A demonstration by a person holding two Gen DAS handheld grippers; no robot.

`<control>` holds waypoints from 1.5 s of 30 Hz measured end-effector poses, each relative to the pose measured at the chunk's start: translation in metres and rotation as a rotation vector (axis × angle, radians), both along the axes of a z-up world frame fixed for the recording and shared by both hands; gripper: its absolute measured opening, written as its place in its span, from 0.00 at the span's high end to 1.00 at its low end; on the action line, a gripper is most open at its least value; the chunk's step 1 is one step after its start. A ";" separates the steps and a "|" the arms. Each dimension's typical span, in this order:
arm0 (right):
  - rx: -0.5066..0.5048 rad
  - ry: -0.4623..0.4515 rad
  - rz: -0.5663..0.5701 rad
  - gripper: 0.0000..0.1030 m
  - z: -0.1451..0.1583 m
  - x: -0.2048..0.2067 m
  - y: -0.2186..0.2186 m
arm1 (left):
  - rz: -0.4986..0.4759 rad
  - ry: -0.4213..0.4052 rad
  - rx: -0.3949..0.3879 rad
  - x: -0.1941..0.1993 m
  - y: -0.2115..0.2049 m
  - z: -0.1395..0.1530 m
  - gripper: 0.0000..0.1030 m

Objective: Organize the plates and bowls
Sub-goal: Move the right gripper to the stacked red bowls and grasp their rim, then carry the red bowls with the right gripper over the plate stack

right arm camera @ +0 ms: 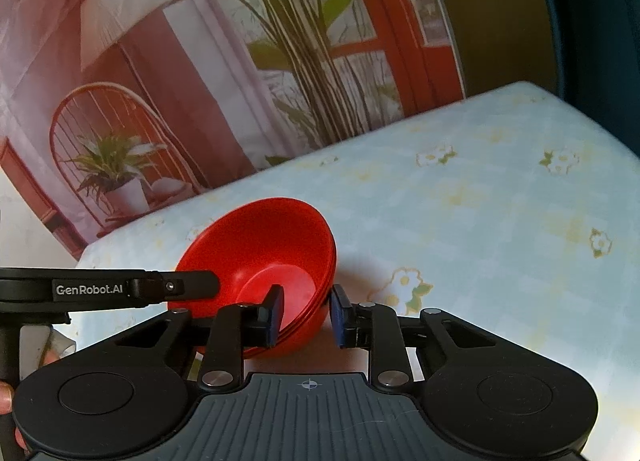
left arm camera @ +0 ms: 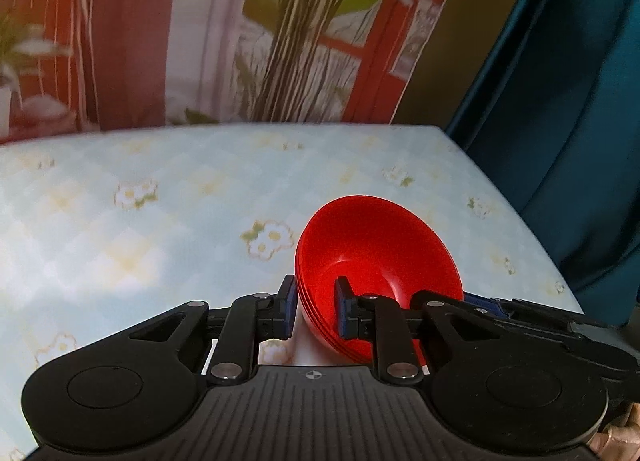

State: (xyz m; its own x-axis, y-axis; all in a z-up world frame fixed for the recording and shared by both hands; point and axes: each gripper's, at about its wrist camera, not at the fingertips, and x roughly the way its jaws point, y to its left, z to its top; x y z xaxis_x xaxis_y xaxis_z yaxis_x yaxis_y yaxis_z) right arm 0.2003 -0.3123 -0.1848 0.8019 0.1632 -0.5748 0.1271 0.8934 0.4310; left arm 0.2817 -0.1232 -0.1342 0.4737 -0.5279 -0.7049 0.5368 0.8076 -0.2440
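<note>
I see both my left gripper (left arm camera: pixel 316 307) and right gripper (right arm camera: pixel 306 315) pinching opposite walls of glossy, round, seemingly nested red bowls (left arm camera: pixel 380 253), tilted toward twelve o'clock.

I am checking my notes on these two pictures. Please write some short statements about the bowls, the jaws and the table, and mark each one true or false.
1. The red bowls are nested in a stack. True.
2. The left gripper has its jaws on the stack's rim. True.
3. The right gripper is far from the bowls. False: its jaws also pinch the rim, opposite side.
4. The bowls are blue. False: red.
5. The tablecloth has a flower print. True.
</note>
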 end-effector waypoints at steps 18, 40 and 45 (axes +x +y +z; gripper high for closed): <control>-0.030 -0.062 0.028 0.78 0.054 -0.027 0.013 | -0.022 -0.035 -0.063 -0.038 0.031 0.032 0.80; -0.115 -0.007 0.103 0.78 0.052 -0.079 0.065 | 0.022 0.021 -0.085 -0.089 0.077 0.004 0.79; -0.127 0.008 0.123 0.78 0.048 -0.079 0.071 | 0.037 0.048 -0.096 -0.088 0.083 -0.003 0.79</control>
